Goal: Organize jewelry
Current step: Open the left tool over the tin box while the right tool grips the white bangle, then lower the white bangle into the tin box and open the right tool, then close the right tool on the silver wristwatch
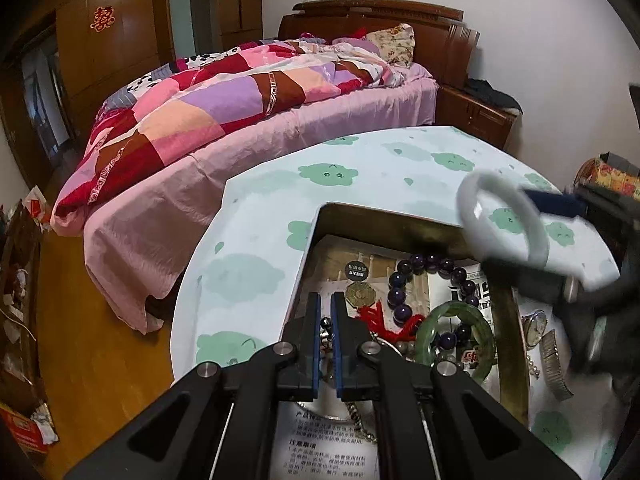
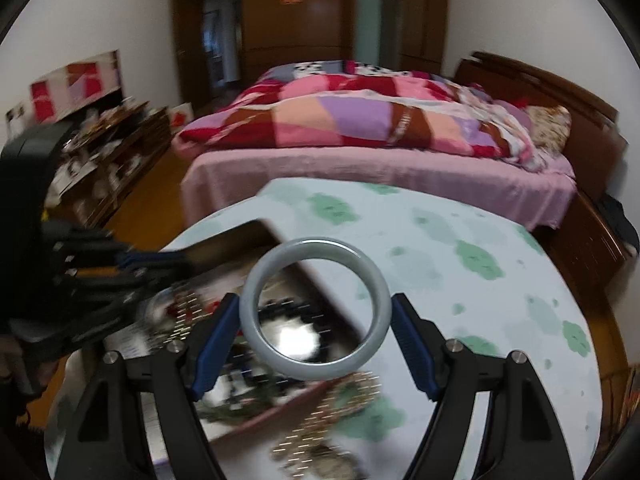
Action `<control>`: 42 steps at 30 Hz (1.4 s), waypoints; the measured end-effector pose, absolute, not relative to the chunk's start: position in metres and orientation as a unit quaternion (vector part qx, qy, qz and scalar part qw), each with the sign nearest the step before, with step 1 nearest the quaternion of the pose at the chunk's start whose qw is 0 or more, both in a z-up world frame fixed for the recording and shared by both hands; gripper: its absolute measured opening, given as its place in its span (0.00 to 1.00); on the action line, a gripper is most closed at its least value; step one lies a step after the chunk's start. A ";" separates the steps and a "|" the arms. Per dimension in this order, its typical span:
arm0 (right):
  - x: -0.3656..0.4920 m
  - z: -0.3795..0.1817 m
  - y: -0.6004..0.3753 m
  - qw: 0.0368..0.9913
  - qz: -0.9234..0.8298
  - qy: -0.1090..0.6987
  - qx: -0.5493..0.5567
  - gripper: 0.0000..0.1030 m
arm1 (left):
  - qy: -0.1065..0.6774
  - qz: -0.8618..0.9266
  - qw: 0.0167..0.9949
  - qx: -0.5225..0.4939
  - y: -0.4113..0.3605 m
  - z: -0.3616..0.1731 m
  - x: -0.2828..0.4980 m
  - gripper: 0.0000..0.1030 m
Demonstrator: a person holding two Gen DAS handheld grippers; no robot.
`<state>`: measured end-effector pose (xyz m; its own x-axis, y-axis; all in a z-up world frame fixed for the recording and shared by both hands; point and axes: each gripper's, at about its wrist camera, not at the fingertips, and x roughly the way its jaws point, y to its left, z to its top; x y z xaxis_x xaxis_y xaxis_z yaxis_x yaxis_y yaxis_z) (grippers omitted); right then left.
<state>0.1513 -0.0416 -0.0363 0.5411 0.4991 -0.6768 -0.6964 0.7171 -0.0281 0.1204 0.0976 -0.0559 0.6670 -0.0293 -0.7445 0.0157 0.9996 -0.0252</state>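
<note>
The right tongs point(image 2: 316, 344) hold a pale jade bangle point(image 2: 314, 310) across its width, lifted above the open jewelry box point(image 1: 508, 320) on the bench point(image 1: 256, 240). The left tongs point(image 1: 326, 316), pinched narrow, rest inside the box. Next, I judge: carry the bangle to its spot and ease it down

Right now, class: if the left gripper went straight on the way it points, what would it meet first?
Probably the gold octagonal charm with the red tassel, lying in the tray just beyond the shut left gripper. Depth is hard to judge here.
</note>
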 end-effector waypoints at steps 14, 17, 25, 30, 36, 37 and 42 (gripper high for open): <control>0.103 -0.068 -0.011 0.826 0.400 0.335 -0.213 0.76 | 0.397 -0.010 0.918 -0.019 0.101 -0.054 0.093 0.04; 0.097 -0.072 -0.009 0.813 0.416 0.344 -0.219 0.76 | 0.399 -0.007 0.917 -0.015 0.098 -0.050 0.087 0.11; 0.090 -0.050 -0.065 0.849 0.388 0.322 -0.158 0.84 | 0.359 0.011 0.933 0.004 0.087 -0.034 0.068 0.77; 0.094 -0.055 -0.117 0.884 0.292 0.337 -0.142 0.84 | 0.356 0.053 0.933 0.022 0.080 -0.040 0.064 0.77; 0.099 -0.078 -0.151 0.882 0.245 0.387 -0.105 0.73 | 0.366 0.042 0.930 -0.003 0.070 -0.053 0.056 0.77; 0.099 -0.081 -0.150 0.880 0.245 0.393 -0.105 0.71 | 0.368 0.040 0.929 -0.002 0.067 -0.054 0.054 0.77; 0.099 -0.077 -0.131 0.873 0.265 0.393 -0.119 0.70 | 0.372 0.033 0.928 0.005 0.057 -0.057 0.048 0.77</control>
